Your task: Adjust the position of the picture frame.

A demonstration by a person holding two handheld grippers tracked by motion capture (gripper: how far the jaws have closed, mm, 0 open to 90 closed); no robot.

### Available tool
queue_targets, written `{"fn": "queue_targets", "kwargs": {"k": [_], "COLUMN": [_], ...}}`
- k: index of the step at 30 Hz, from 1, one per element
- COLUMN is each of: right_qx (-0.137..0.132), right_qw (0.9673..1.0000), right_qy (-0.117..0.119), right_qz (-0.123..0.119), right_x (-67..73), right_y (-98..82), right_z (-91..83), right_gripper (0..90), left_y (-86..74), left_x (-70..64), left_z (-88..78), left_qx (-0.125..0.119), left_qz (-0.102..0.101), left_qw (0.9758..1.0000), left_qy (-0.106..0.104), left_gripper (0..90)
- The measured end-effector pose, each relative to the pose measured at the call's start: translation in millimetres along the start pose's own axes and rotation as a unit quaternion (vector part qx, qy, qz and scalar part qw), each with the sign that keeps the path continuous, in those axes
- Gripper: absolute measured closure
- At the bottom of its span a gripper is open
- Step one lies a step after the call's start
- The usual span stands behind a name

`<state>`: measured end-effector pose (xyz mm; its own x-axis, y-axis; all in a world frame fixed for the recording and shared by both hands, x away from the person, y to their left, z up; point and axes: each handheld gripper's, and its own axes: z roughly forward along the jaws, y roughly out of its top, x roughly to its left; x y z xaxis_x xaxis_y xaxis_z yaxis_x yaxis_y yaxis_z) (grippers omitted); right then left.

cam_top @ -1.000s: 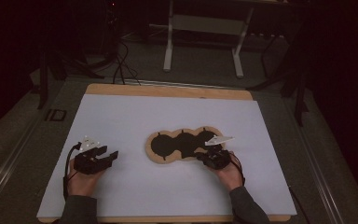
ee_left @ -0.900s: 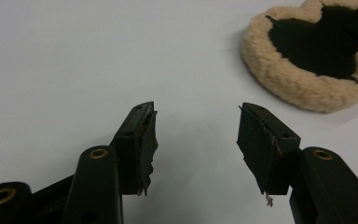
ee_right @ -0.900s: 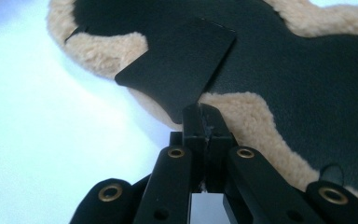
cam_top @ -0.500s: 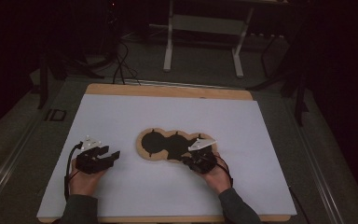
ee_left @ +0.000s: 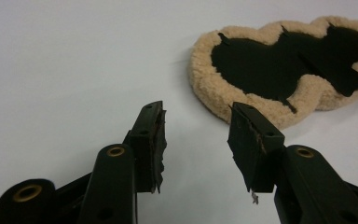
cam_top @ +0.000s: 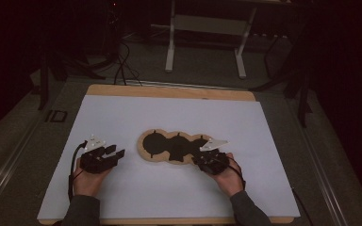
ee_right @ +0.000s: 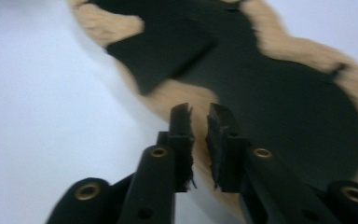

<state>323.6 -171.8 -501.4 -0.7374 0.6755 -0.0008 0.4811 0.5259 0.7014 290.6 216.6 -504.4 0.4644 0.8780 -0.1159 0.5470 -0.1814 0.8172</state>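
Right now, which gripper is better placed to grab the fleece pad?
Probably the right gripper. It sits at the fleece pad's near end, jaws just opened a narrow gap over its edge, nothing between them. The left gripper rests apart on the white sheet, jaws wider.

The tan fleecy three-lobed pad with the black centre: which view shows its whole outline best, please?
The high view: the tan fleecy three-lobed pad lies whole on the white sheet. The left gripper view gives its fleece edge close but cropped; the right gripper view is blurred and partial.

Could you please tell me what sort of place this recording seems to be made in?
Probably a lab or workshop: a wooden table topped by a white sheet, floor cables and a metal stand behind in dim light.
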Motion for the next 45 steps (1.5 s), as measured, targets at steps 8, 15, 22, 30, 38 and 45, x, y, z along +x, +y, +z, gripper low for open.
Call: {"fn": "queue_targets", "kwargs": {"k": [8,15,22,30,38,45], "right_qx": [-0.017,-0.044,-0.049,-0.038,-0.008,-0.005], "right_qw": [0.9981,0.9919,0.9869,0.9875,0.9877,0.9873], "right_qy": [-0.048,-0.073,-0.084,-0.077,-0.073,-0.067], "right_qz": [0.033,0.094,0.129,0.133,0.138,0.144], "right_x": [-20.1,-39.5,-51.0,-51.1,-53.7,-55.0], "right_y": [-16.7,-31.9,-42.2,-45.1,-49.5,-50.3], "right_z": [-19.3,-24.6,-25.4,-26.8,-20.1,-19.7], "right_gripper": [60.7,52.1,52.8,58.0,60.5,62.6], "left_y": [22.7,35.6,37.0,37.3,36.2,34.1], "left_x": [-2.1,-3.4,-4.8,-9.2,-10.1,-15.3], "left_z": [24.0,57.6,85.1,92.6,91.5,88.1], "left_qx": [0.006,0.019,0.039,0.04,0.045,0.049], "left_qz": [0.018,0.005,-0.017,-0.027,-0.023,-0.019], "left_qw": [0.9998,0.9998,0.9991,0.9987,0.9987,0.9986], "left_qy": [0.007,0.006,-0.008,-0.014,-0.001,0.011], "left_gripper": [57.4,60.4,58.8,69.4,79.8,80.1]}}
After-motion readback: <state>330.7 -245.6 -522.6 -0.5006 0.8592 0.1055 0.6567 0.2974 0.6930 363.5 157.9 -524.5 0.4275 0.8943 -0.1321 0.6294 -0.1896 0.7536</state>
